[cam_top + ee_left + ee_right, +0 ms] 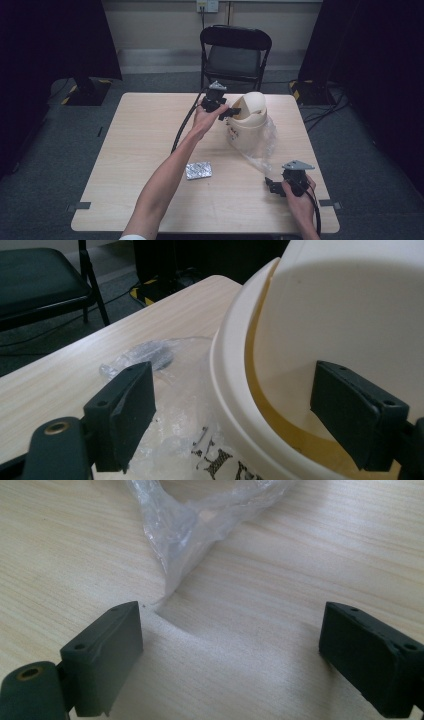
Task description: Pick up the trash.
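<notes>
High view: my left gripper [231, 112] is up at the far side of the table [130, 150], jaws spread at the rim of the cream bin [250, 122], one jaw inside the opening, one outside. Clear plastic bag [262, 150] trails from the bin toward my right gripper [272, 186], low at the near right, jaws wide apart, nothing between them. Foil blister pack [198, 170] lies near the middle.
</notes>
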Tool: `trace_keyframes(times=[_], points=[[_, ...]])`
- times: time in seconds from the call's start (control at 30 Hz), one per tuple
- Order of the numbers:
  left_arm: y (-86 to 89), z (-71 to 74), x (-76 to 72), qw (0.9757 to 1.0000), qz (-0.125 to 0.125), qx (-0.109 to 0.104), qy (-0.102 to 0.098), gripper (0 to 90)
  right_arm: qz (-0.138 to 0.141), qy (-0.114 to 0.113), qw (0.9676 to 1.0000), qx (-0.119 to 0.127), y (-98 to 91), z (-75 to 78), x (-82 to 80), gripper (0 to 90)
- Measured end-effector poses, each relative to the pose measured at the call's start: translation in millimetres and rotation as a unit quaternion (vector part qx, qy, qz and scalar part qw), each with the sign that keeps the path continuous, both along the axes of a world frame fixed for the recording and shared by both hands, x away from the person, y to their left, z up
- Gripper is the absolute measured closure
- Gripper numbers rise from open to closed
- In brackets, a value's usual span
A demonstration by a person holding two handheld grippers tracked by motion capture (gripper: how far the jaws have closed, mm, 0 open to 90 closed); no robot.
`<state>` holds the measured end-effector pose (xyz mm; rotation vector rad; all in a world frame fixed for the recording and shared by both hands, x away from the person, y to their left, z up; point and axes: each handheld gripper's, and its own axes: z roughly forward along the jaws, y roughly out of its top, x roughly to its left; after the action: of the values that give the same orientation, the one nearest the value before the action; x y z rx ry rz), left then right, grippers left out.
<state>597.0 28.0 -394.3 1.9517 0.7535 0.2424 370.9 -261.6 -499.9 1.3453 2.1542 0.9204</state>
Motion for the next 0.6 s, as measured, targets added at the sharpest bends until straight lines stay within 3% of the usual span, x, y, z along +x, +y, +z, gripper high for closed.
trace_keyframes(times=[0.13,0.2,0.4,0.6], points=[[-0.4,-3.2,4.0,0.9999,0.001,0.010,0.011,17.8,-0.001,0.000,1.0000,0.000,0.2,0.1,-0.2,9.5],[-0.2,-5.5,5.8,0.9998,0.001,-0.002,0.019,17.8,-0.001,0.000,1.0000,0.000,0.2,0.0,-0.2,9.5],[-7.0,-11.6,6.9,0.9994,-0.010,0.013,0.031,17.8,-0.001,0.001,1.0000,0.000,0.2,0.0,-0.1,9.5],[-13.2,-13.8,3.7,0.9990,-0.026,0.020,0.031,17.4,-0.001,0.002,1.0000,0.001,0.4,0.1,-0.3,9.6]])
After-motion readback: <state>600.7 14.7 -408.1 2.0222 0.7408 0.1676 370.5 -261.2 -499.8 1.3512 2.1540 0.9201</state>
